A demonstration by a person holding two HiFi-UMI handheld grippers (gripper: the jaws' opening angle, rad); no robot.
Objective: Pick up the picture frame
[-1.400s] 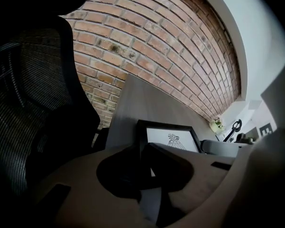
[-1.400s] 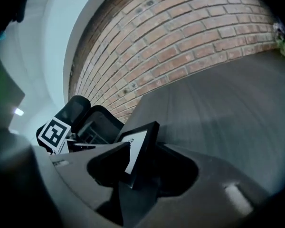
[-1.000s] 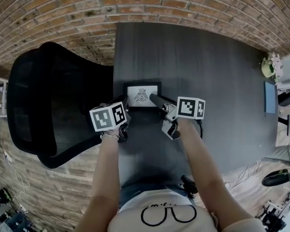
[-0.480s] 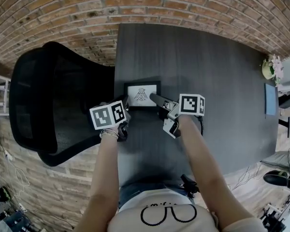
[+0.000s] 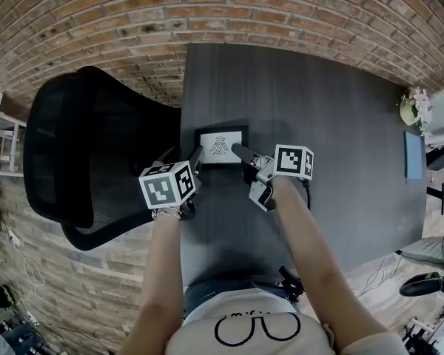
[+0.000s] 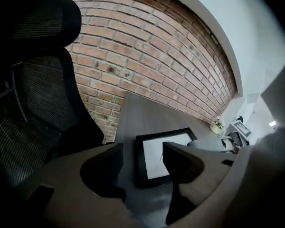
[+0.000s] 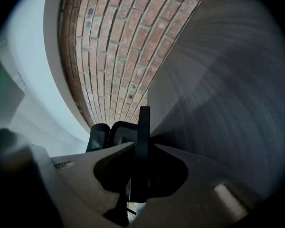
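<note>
We are clamping the jaws of the right gripper (image 7: 143,145) on the right edge of the black rectangular picture frame (image 5: 220,147) with its white drawing, which seems to be lying flat near the left edge of the dark grey table (image 5: 318,124), likely to secure it for lifting. The jaws of the left gripper (image 6: 142,148) are opening wide with the frame's left rim between them, untouched, probably leaving the lift to the right.
</note>
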